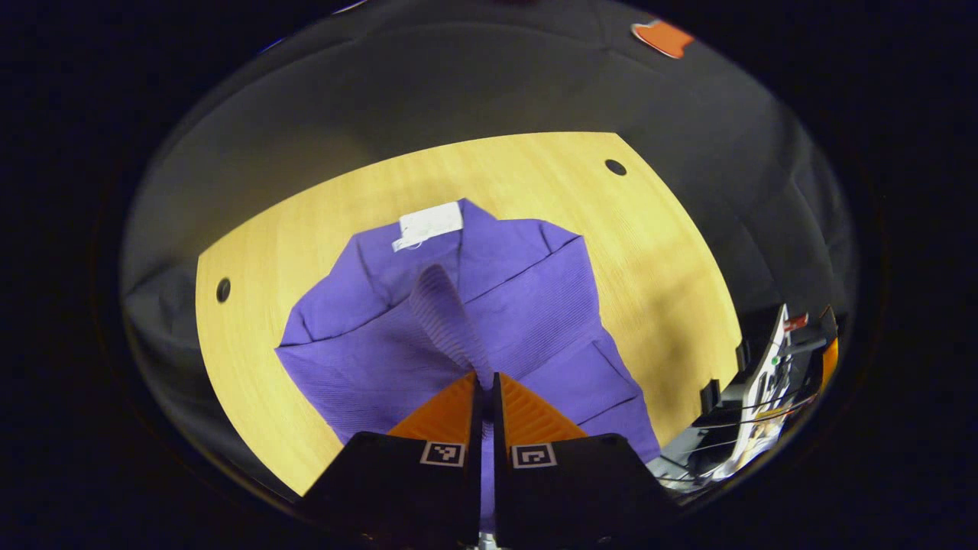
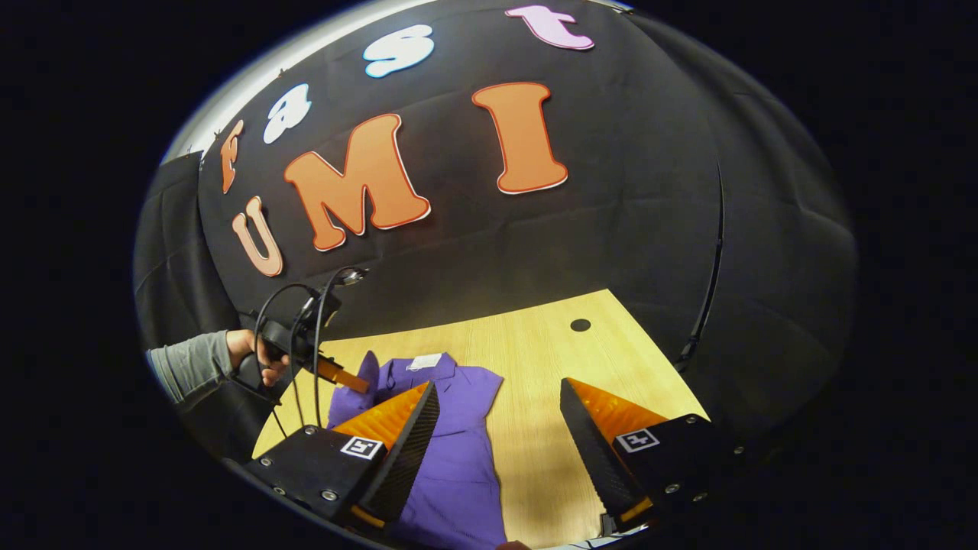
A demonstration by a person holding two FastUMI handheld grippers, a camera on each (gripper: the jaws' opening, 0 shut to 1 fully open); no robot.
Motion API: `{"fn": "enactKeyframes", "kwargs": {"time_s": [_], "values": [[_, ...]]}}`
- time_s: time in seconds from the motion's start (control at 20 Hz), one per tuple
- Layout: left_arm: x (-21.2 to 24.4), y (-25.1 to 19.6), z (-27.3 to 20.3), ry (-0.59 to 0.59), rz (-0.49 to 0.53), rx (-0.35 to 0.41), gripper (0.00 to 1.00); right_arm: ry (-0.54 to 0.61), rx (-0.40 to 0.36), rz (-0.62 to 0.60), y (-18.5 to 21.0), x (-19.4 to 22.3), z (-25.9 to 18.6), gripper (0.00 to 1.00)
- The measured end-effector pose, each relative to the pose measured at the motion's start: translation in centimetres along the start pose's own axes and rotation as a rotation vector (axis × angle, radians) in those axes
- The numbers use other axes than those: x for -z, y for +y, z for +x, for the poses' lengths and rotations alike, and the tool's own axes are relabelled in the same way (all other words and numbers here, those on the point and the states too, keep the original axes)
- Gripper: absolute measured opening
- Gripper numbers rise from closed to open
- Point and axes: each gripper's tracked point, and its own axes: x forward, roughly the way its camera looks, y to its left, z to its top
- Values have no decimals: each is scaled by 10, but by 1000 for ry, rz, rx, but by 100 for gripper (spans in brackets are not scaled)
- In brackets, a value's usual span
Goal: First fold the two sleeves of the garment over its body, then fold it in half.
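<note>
Pinching a ribbed sleeve (image 1: pixel 447 317) between nearly closed fingers, the left gripper (image 1: pixel 486 389) is seen lifting that sleeve above the purple garment (image 1: pixel 527 305), whose body lies spread on the wooden desk (image 1: pixel 672 252) just ahead. The sleeve's long axis runs straight away from the fingers toward the collar, where a white tag (image 1: pixel 430 224) is seen. The sleeve fold is judged to be under way, with the carried cuff to be laid across the body. In the right gripper view, the right gripper (image 2: pixel 500 431) is held wide open with nothing between its fingers, above the garment's near edge and the bare desk beside it. Farther off, the left gripper is gripped by a hand (image 2: pixel 256 357) over the garment's far side, so the left is judged the nearer to the work.
</note>
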Motion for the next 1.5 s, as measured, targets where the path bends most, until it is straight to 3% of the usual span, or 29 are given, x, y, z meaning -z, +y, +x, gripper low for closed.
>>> {"fn": "enactKeyframes", "kwargs": {"time_s": [0.25, 0.5, 0.65, 0.75, 0.85, 0.9, 1.2, 1.5], "values": [[-22, -48, 34, 2, 27, 11, 10, 12, 21, 6, -20, 4, -4, 95], [-40, -96, 35, -90, 30, 124, 19, 15, 35, 19, -33, 4, -5, 95], [-44, -103, 17, -175, 23, 159, 31, 11, 27, 14, -31, 3, -3, 95], [-45, -97, -2, -255, 27, 160, 46, 11, 16, 4, -23, 4, 0, 95], [-41, -82, -27, -330, 33, 114, 82, 11, 7, -10, -16, 6, 5, 95], [-39, -72, -40, -373, 36, 80, 86, 11, 1, -17, -10, 8, 8, 95], [-5, -28, -121, -645, -18, -72, 95, -52, -34, -78, 29, 2, 15, 95], [44, 23, -183, -889, -109, -273, 97, -149, -65, -131, 64, -5, 15, 95]]}}
